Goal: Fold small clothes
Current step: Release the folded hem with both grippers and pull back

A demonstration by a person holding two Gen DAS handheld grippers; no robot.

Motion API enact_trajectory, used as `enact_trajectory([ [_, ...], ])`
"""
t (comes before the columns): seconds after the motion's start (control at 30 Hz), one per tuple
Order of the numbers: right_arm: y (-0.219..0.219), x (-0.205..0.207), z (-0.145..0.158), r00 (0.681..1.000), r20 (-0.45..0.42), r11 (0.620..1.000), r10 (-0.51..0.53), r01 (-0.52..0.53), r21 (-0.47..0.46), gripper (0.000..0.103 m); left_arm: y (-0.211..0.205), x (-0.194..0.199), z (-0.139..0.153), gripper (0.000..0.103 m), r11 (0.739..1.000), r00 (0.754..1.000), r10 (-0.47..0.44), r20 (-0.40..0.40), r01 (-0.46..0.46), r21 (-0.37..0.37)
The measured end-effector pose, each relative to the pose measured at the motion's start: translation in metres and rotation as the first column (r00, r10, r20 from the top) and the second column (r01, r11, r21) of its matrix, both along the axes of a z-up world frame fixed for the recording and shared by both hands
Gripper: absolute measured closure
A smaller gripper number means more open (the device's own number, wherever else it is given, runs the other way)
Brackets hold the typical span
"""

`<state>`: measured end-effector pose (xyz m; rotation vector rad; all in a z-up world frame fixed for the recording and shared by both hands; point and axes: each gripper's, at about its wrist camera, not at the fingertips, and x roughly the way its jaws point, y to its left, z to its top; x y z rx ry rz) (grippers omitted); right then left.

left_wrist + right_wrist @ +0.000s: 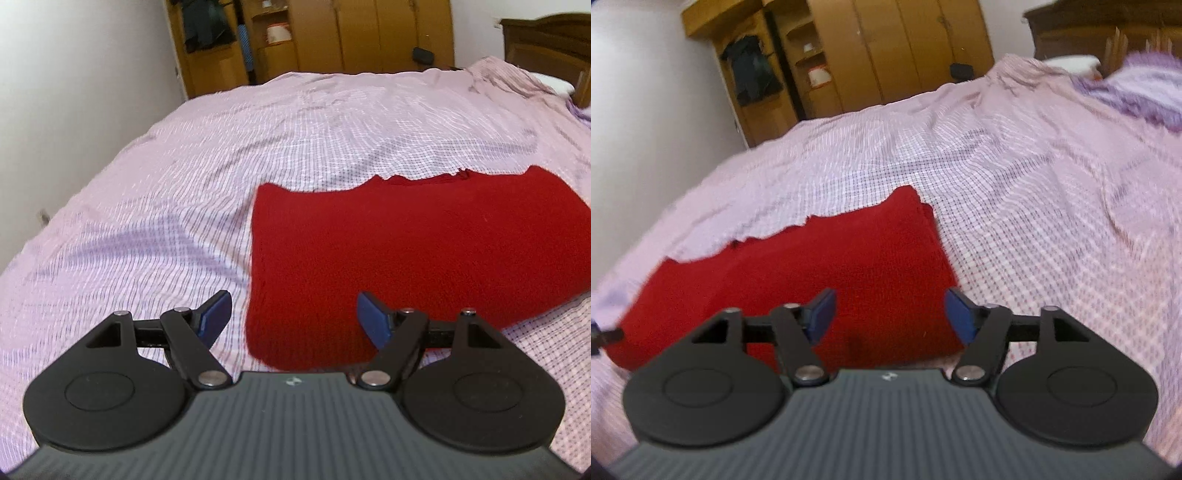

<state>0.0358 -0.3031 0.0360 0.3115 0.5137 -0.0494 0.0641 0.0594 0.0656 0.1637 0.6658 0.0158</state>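
Red knitted garment, folded into a flat rectangle, lies on the pink checked bedsheet; far edge uneven. Left gripper hangs over the garment's left near corner, blue pads spread, nothing between them. Right gripper over its right near corner, pads likewise apart and empty. Wooden wardrobe stands beyond the bed

Folded garment on bed, wardrobe behind, headboard right

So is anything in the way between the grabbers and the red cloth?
No, nothing visible. The red cloth lies flat on the checked bedsheet, right below the open left gripper and the open right gripper.
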Motion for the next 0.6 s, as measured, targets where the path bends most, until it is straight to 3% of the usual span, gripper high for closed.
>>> enact_trajectory([
  [0.13, -0.007, -0.014, -0.002, 0.998, -0.028, 0.991, -0.062, 0.065, 0.119, 0.033, 0.005, -0.010, 0.000, 0.024, 0.999, 0.999, 0.026, -0.023, -0.027, -0.046],
  [0.3, -0.015, -0.014, -0.018, 0.995, -0.065, 0.953, -0.080, 0.095, 0.288, 0.032, 0.003, -0.016, -0.008, 0.024, 0.997, 0.998, 0.030, -0.053, -0.034, -0.071],
  [0.47, -0.019, -0.004, -0.033, 0.992, -0.065, 0.886, -0.110, 0.127, 0.445, 0.030, 0.000, -0.015, -0.016, 0.024, 0.997, 0.996, 0.031, -0.079, -0.036, -0.065],
  [0.6, -0.018, 0.003, -0.042, 0.986, -0.057, 0.853, -0.160, 0.167, 0.494, 0.030, 0.000, -0.013, -0.019, 0.024, 0.998, 0.995, 0.039, -0.091, -0.044, -0.051],
])
